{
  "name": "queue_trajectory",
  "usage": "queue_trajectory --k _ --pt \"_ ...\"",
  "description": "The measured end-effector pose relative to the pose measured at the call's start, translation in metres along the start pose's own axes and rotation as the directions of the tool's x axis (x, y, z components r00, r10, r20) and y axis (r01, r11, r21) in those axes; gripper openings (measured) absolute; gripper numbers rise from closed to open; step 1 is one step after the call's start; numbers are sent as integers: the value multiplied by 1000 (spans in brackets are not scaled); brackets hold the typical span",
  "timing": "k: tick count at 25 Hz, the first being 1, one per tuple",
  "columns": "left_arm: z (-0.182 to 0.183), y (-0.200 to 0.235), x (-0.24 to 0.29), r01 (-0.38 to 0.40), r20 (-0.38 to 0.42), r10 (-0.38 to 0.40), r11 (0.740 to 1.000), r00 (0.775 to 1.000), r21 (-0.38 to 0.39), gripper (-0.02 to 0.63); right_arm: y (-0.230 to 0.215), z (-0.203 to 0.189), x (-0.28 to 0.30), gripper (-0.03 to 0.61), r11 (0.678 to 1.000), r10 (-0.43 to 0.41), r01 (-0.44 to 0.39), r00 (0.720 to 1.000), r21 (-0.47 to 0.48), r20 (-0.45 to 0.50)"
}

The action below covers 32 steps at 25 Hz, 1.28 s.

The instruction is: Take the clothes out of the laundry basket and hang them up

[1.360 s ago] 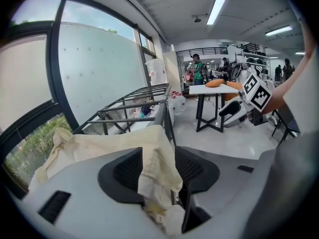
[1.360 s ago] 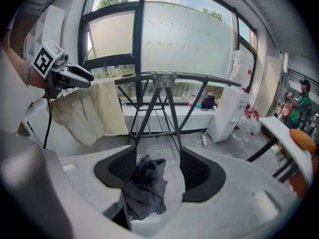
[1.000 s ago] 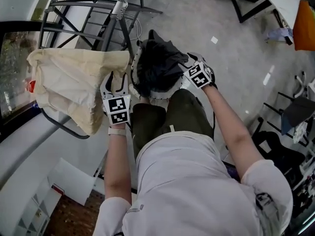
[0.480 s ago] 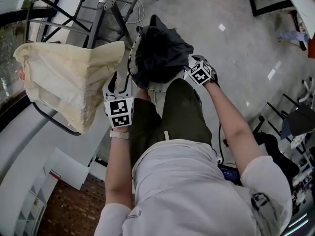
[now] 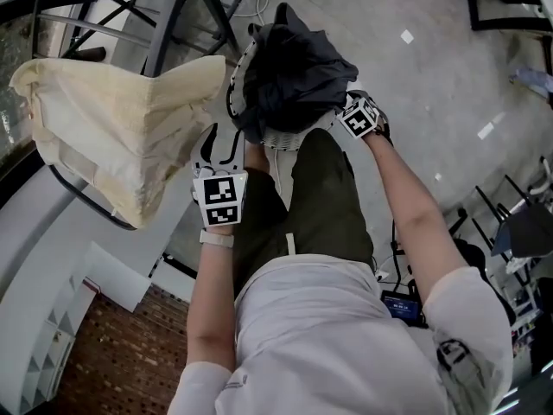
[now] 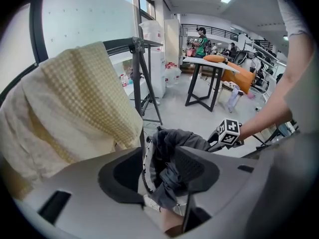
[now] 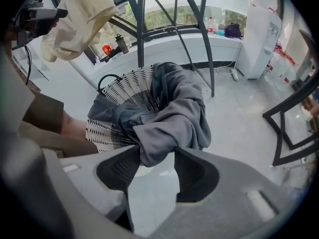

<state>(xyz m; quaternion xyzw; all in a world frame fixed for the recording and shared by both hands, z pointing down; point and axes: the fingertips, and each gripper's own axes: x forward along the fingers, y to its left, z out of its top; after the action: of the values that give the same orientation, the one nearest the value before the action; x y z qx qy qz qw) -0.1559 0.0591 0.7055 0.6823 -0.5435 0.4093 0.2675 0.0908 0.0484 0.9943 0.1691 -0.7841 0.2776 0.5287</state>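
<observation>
- The laundry basket [image 5: 235, 93] – white mesh, on the grey floor – stands just in front of the person's knees, and a dark grey garment [image 5: 294, 67] is heaped in it, spilling over the rim.
- The right gripper [image 7: 154, 156] is at the basket's right side. Its jaws are closing, with a hanging fold of the garment [image 7: 174, 113] between them, though the pads do not press it from both sides.
- The left gripper [image 6: 158, 156] is at the basket's left rim with its jaws apart and gripping nothing (rim and cloth only show through the gap).
- A drying rack [image 5: 164, 24] of dark metal tubes rises directly behind the basket; its slanted legs come down close to the far rim.
- A cream waffle cloth [image 5: 121, 137] hangs on the rack to the basket's left – just beside the left gripper.
- The person's olive-trousered leg [image 5: 320, 206] lies against the basket's near side.
- Well beyond the basket stand a table [image 6: 207, 63] on dark legs and another person [image 6: 201, 41].
</observation>
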Motion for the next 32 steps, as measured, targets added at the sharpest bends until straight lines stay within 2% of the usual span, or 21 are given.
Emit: queue_trajectory --k 3,8,9,10,13,18,24,32 --pt "-5 6 -1 -11 -3 11 1000 1000 -15 186 0 10 3 167 1000 9 -9 1000 0 20" --pt "-9 16 -11 -31 4 31 999 1000 -45 186 3 19 -13 107 996 -9 3 998 92 60" --pt "-9 17 -13 -31 5 32 998 999 -50 186 5 20 -19 87 996 -19 13 997 89 71" --pt "-10 18 -16 -31 6 32 998 999 -53 186 6 22 -26 30 997 -29 23 996 75 83" --pt "-11 18 -23 -29 11 30 997 999 -65 186 10 29 -47 26 999 -42 39 992 31 116" --pt "-8 16 -35 -29 43 34 995 999 -99 186 3 56 -90 25 997 -73 69 977 26 200" --pt "2 14 -60 -26 83 35 993 996 -111 186 8 93 -151 23 992 -122 109 941 59 315" --pt "14 22 -85 30 145 -21 998 989 -63 186 30 140 -226 23 981 -189 183 886 55 423"
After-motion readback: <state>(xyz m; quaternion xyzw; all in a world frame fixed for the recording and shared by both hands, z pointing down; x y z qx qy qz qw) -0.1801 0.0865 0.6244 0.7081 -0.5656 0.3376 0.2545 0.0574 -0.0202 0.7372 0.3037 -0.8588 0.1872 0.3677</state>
